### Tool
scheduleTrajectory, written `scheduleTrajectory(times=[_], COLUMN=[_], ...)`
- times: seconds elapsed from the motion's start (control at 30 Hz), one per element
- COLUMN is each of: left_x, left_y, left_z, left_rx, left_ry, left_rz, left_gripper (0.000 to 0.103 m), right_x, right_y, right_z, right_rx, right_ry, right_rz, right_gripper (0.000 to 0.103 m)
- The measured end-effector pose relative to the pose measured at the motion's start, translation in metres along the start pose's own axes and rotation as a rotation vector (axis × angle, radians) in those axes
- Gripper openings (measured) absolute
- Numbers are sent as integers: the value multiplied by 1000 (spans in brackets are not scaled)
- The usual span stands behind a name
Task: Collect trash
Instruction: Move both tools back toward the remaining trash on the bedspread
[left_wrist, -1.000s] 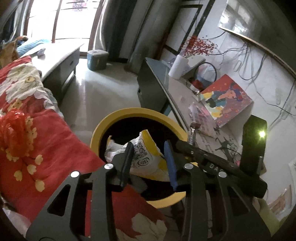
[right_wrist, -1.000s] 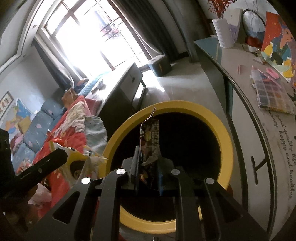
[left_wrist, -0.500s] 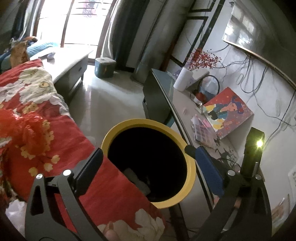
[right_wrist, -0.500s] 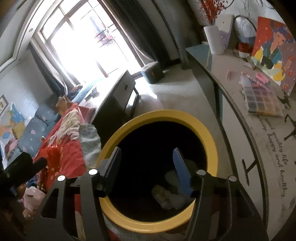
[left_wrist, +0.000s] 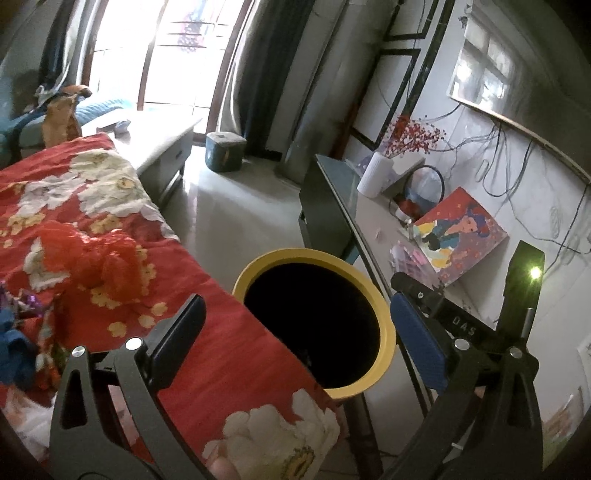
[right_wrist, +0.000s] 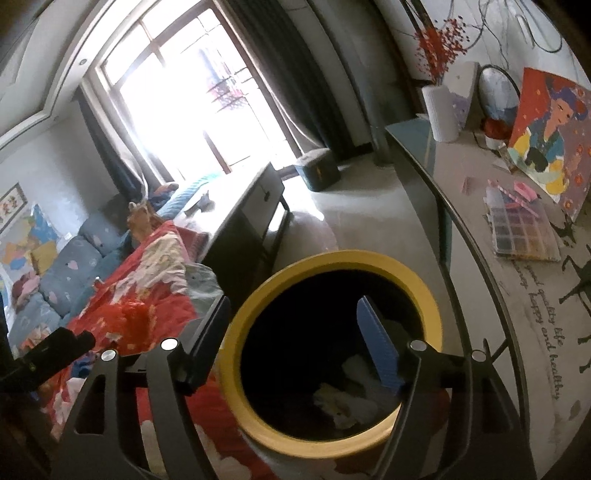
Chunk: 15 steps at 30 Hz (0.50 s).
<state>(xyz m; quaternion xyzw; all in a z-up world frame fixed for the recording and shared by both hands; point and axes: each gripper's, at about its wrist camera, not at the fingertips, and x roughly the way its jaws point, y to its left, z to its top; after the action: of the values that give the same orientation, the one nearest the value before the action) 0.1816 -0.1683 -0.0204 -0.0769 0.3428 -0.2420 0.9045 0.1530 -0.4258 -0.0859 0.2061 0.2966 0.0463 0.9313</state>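
Fig.: two wrist views over round yellow-rimmed trash bin (right_wrist: 255, 310), dark inside.

L view: left gripper (left_wrist: 295, 328) spread wide, nothing btw. jaws; black finger at 8 o'clock over red floral quilt (left_wrist: 221, 354), blue ribbed pad at 4 o'clock. Bin (left_wrist: 384, 354) sits at centre, its left rim partly covered by quilt edge, interior black.

R view: right gripper (right_wrist: 291, 332) jaws opening, nothing btw. them; both fingers hang above bin mouth. Crumpled pale wrappers (right_wrist: 343, 402) lie at bin bottom, approx. 5 o'clock of opening.

Open room: bare pale floor (left_wrist: 236, 206) at 12 o'clock of bin, running to bright window. Right rim sits near dark edge of glossy glass tabletop (right_wrist: 461, 236), curved in lens. Quilt soft, creased; bin rim smooth, thick; tabletop carries flat bead organiser box (right_wrist: 524, 229) and leaning painted canvas (right_wrist: 550, 136).
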Motion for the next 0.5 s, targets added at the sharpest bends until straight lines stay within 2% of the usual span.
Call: scheduleTrajectory(times=[0.5], left_x=[-60], left_y=[26], left_z=[-5], left_rx=[-13], left_ry=[-112], left_rz=[82], left_gripper=[92], right_x=[-17], right_y=[59], right_z=[-3], right_rx=[-103], right_ry=[-23], right_rz=[76], right_gripper=[76])
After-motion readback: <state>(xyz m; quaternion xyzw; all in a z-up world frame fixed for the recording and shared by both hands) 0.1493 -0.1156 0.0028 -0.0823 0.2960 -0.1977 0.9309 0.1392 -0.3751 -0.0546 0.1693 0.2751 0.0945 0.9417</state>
